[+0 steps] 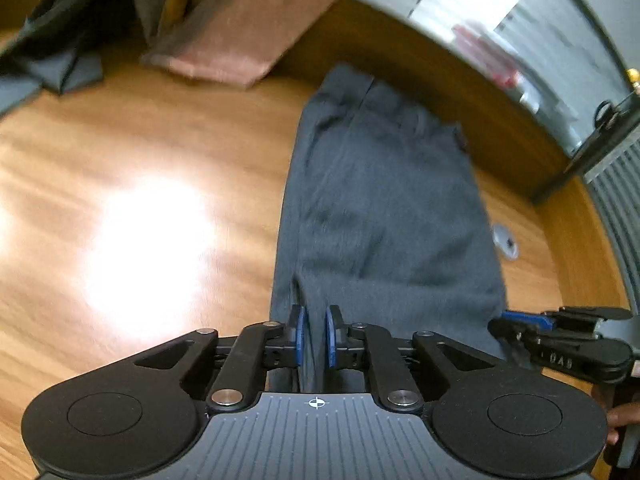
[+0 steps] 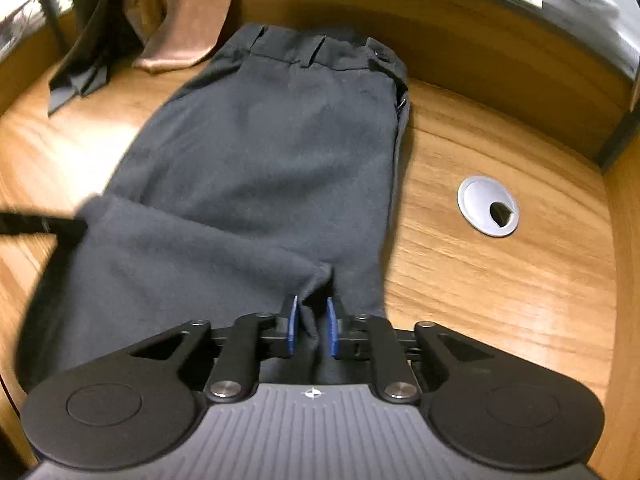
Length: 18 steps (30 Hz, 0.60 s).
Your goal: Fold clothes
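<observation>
Dark grey trousers lie lengthwise on the wooden table, waistband at the far end. My left gripper pinches the near edge of the fabric on its left side, blue pads close together with cloth between them. My right gripper holds a bunched fold of the same near edge on the right side. The right gripper also shows at the right of the left wrist view, and a blurred dark tip of the left gripper enters the right wrist view from the left.
A pinkish-brown garment and a dark garment hang over the far left. A grey cable grommet sits in the table right of the trousers. A raised wooden back edge borders the far side.
</observation>
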{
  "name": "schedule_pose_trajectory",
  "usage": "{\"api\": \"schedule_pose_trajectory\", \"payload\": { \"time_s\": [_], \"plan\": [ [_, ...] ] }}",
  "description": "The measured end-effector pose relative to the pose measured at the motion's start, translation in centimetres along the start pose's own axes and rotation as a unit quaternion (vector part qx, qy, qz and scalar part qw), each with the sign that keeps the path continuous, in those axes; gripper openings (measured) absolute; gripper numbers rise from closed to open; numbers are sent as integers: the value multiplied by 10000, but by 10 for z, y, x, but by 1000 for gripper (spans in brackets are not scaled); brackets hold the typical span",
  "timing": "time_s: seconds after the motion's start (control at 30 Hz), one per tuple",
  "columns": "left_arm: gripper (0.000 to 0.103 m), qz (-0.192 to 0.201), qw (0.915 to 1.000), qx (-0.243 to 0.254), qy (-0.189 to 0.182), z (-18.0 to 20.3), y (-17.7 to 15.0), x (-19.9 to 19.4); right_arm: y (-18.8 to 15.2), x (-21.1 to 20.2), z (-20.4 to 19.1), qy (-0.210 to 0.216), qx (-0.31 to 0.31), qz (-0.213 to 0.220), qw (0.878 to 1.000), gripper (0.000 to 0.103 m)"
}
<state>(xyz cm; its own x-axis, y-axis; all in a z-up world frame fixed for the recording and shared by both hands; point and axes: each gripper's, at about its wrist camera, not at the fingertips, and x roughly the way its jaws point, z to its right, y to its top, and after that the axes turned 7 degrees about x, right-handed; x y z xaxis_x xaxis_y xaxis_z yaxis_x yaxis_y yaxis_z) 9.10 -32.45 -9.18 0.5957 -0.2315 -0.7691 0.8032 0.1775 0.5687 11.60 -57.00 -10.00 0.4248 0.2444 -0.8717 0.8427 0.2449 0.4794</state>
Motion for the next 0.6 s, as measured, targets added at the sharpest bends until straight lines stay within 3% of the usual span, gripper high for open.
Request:
{"api": "schedule_pose_trajectory", "payload": {
  "time_s": [0.07,0.23,0.4,0.6],
  "plan": [
    [13,-7,9999,147,-53,2,3,1,-1,-15,1,-20,-69,181,9998,34],
    [13,-26,9985,513,-185,6,10,3,-6,-36,-7,294,-358,526,9975,35],
    [13,-451,9967,673,-98,6,4,35,-13,-6,-24,396,-631,283,9968,35],
    [12,-533,9954,765,-210,1,3,47,-26,7,-26,373,-676,282,9966,38]
  ]
}}
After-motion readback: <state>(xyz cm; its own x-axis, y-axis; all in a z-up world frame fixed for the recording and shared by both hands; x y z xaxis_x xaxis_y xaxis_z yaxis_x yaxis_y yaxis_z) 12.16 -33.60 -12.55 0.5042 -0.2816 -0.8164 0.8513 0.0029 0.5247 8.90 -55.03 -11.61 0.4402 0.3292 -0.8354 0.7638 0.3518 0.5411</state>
